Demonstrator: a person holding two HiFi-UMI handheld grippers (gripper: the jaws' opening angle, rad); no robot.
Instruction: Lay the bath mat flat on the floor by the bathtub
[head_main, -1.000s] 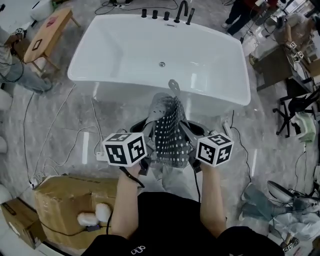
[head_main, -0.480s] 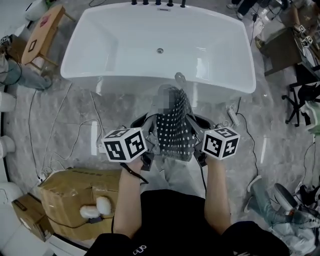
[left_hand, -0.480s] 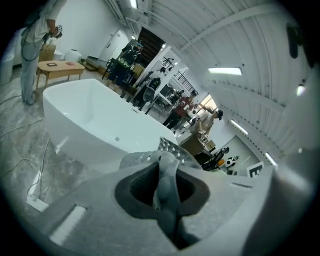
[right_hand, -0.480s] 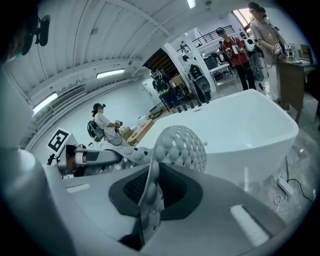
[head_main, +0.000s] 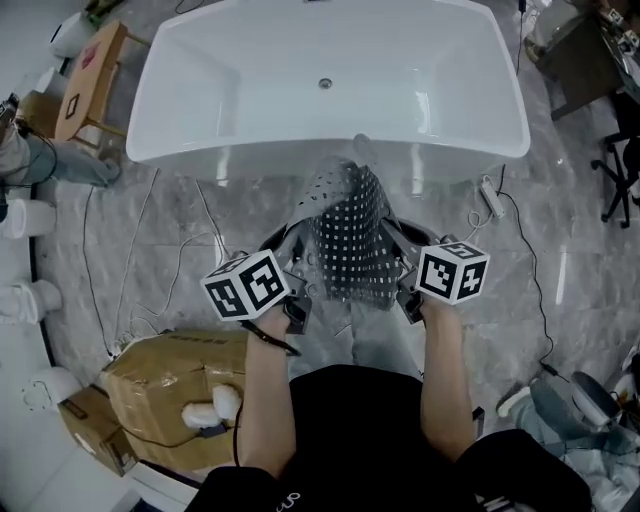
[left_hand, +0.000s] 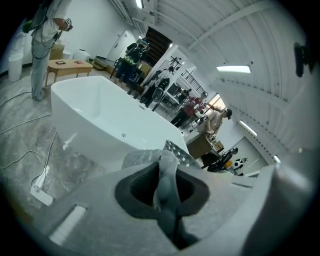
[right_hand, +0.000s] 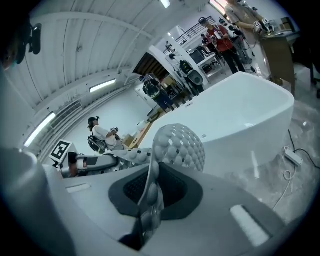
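bath mat (head_main: 350, 235), grey and dotted with small square holes, hangs in the air between my two grippers, just in front of the white bathtub (head_main: 330, 160) and above the marbled floor (head_main: 590, 270). it is not flat: it humps up in the middle like an arch, and its far end curls over toward the tub wall.

the left gripper (left_hand: 167, 200) has its jaws closed to a thin slit on one side edge of the mat, the rubbery edge squeezed between the pads. the right gripper (right_hand: 147, 200) does the same on the opposite edge, jaws narrow and pinching the bumpy material. both sit close together in front of my body, so the mat has slack. as far as i can judge, none of it touches the floor yet.

what could go wrong: with the grippers this near each other, i think the mat may land folded, or with the hump trapped, unless i spread them apart first. the curled far end could tuck under itself on touchdown. the grips are on thin edges, so a tug could pull one free and drop the mat crooked. a white cable (head_main: 128, 262) runs over the floor to the left and a power strip (head_main: 490, 197) lies to the right; drifting sideways might set the mat on one of them.
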